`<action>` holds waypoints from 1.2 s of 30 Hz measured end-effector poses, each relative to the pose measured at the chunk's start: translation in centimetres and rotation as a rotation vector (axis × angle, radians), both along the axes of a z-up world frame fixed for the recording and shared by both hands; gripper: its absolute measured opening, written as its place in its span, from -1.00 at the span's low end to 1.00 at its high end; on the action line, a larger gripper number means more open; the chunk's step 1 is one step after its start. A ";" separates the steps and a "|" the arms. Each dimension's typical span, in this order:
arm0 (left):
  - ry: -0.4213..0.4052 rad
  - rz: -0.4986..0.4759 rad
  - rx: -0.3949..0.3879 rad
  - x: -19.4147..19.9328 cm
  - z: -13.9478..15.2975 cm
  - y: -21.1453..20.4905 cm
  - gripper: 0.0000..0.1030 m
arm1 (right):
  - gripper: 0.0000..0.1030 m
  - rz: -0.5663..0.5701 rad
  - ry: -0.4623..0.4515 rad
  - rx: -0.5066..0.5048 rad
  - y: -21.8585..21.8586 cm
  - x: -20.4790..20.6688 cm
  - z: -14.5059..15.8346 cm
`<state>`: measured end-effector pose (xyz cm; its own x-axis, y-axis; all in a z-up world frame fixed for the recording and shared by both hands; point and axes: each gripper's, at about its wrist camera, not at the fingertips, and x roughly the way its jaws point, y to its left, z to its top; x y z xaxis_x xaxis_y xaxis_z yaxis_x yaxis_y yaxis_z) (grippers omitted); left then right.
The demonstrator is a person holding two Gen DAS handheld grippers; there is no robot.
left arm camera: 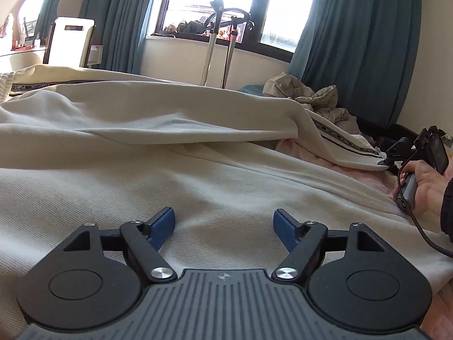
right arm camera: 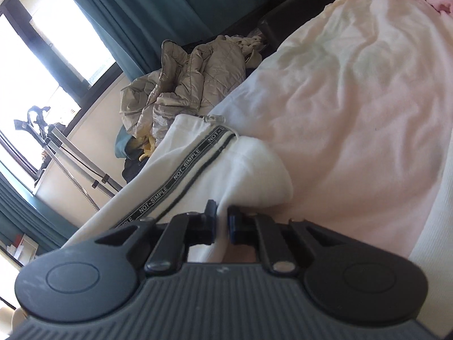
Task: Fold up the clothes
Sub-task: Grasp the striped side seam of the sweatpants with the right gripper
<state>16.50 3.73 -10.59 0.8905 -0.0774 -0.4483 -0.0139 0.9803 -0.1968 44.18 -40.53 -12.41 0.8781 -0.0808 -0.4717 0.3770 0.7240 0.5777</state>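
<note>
While the cream garment [left arm camera: 198,147] lies spread across the bed, the right tool [right arm camera: 222,221] pinches its taped hem edge [right arm camera: 181,170], raised off the pink blanket [right arm camera: 354,119]. The left tool [left arm camera: 223,228] hovers spread above the cloth, gripping nothing. A fold seems underway; next, carry that edge across and lay it flat.

Cream garment [left arm camera: 198,130] with black lettered stripe [right arm camera: 181,170]; teal curtains [left arm camera: 354,42].
</note>
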 end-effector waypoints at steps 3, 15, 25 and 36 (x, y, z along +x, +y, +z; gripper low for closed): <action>-0.005 0.008 -0.020 -0.5 0.6 0.3 0.53 | -0.93 -0.012 -0.020 -0.067 -0.3 -0.5 2.3; -0.095 0.023 -0.067 -2.8 4.3 0.3 0.54 | -0.94 -0.122 0.137 -0.147 -8.5 -7.4 3.0; -0.037 0.027 -0.091 -1.7 3.5 0.8 0.54 | -0.94 -0.093 0.116 -0.232 -10.0 -8.7 5.4; 0.032 -0.005 0.019 -0.5 3.5 0.9 0.53 | -0.78 -0.072 0.184 -0.183 -10.3 -13.2 0.5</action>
<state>16.01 4.58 -7.08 0.8755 -0.0725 -0.4778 -0.0153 0.9840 -0.1774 30.93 -50.85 -11.87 0.7676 -0.2383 -0.5949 0.5179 0.7775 0.3567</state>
